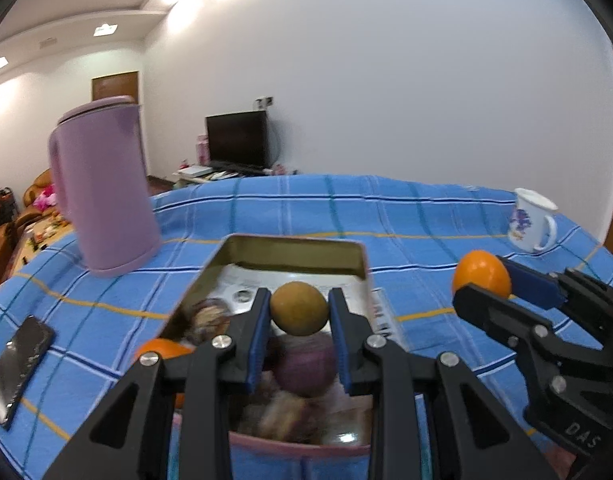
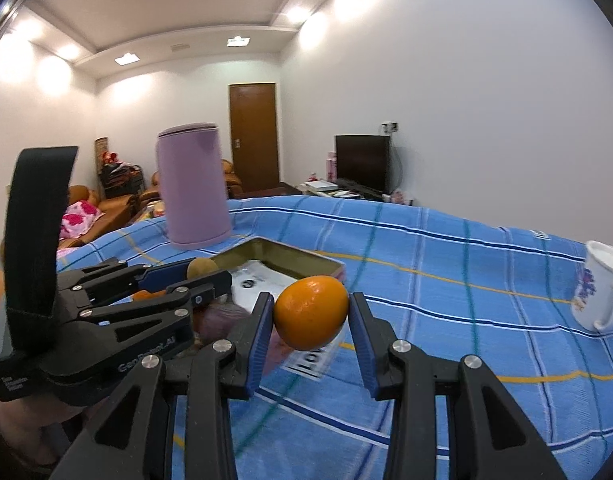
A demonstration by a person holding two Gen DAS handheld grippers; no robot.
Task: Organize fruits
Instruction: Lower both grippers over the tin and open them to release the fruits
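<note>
My left gripper (image 1: pixel 299 308) is shut on a round brownish-yellow fruit (image 1: pixel 299 307), held above an open metal tin (image 1: pixel 294 249). Inside the tin lie a purple fruit (image 1: pixel 304 364) and an orange (image 1: pixel 162 349) at its left side; other contents are blurred. My right gripper (image 2: pixel 311 312) is shut on an orange (image 2: pixel 311 311), held above the cloth just right of the tin (image 2: pixel 302 261). In the left wrist view the right gripper (image 1: pixel 488 280) with its orange (image 1: pixel 481 273) hangs to the right. The left gripper (image 2: pixel 202 276) shows at the left of the right wrist view.
A tall lilac jug (image 1: pixel 104 188) stands behind the tin to the left on the blue checked tablecloth (image 1: pixel 406 216). A white flowered mug (image 1: pixel 531 220) stands at the far right. A dark phone (image 1: pixel 18 364) lies near the left edge.
</note>
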